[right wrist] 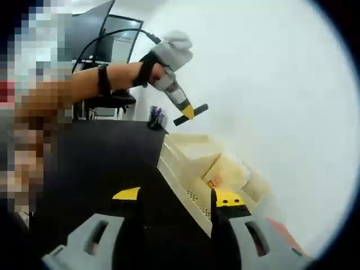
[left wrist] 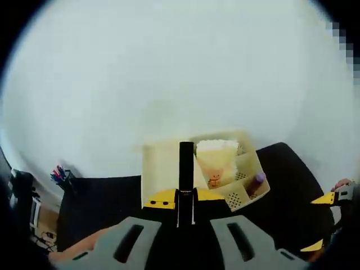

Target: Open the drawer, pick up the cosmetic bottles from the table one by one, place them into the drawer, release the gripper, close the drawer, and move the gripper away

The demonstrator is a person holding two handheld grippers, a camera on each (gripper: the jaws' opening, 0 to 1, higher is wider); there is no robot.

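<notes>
A slim black cosmetic bottle (left wrist: 186, 169) stands upright between the yellow tips of my left gripper (left wrist: 187, 197), which is shut on it. Just behind it is the cream plastic drawer box (left wrist: 160, 169), open on top, with a pale yellow pouch-like bottle (left wrist: 215, 166) and a purple-tipped item (left wrist: 259, 179) in its compartments. In the right gripper view a hand holds the left gripper (right wrist: 188, 112) in the air above the cream box (right wrist: 194, 160), the black bottle (right wrist: 197, 109) in its tips. My right gripper (right wrist: 177, 197) is open and holds nothing, low over the black table (right wrist: 101, 163). It also shows at the right edge (left wrist: 318, 222).
A white wall (left wrist: 180, 73) rises right behind the box. A cup of pens (right wrist: 156, 117) stands at the table's far end by the wall. Beyond it are a black chair (right wrist: 109, 101) and a monitor. A person's arm (right wrist: 84, 84) reaches across from the left.
</notes>
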